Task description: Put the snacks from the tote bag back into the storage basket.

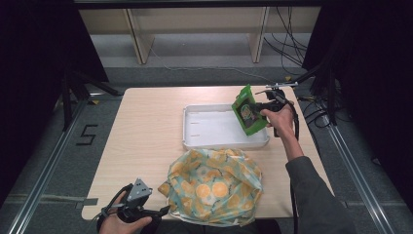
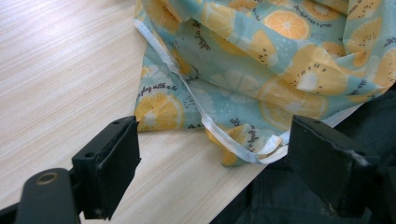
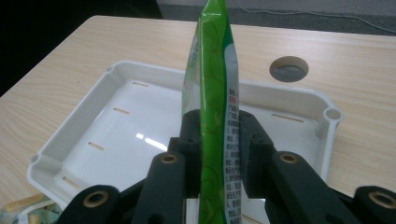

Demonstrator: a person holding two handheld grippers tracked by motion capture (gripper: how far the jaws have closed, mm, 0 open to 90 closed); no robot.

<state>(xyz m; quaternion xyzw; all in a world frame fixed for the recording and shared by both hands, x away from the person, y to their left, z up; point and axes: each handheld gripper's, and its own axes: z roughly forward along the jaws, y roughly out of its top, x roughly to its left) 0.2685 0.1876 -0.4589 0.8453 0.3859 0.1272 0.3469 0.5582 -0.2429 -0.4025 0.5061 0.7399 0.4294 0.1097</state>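
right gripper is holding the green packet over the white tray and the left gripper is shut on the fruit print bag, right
Not quite: the left gripper is open, its jaws apart beside the fruit print bag, as the left gripper view shows. The right gripper does hold the green packet over the white tray.

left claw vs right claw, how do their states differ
The left claw is open with nothing in it, jaws wide apart at the fruit-print fabric bag; the right claw is shut on the green snack packet. The left sits low at the table's near edge; the right is raised over the white plastic tray. Both are hand-held.
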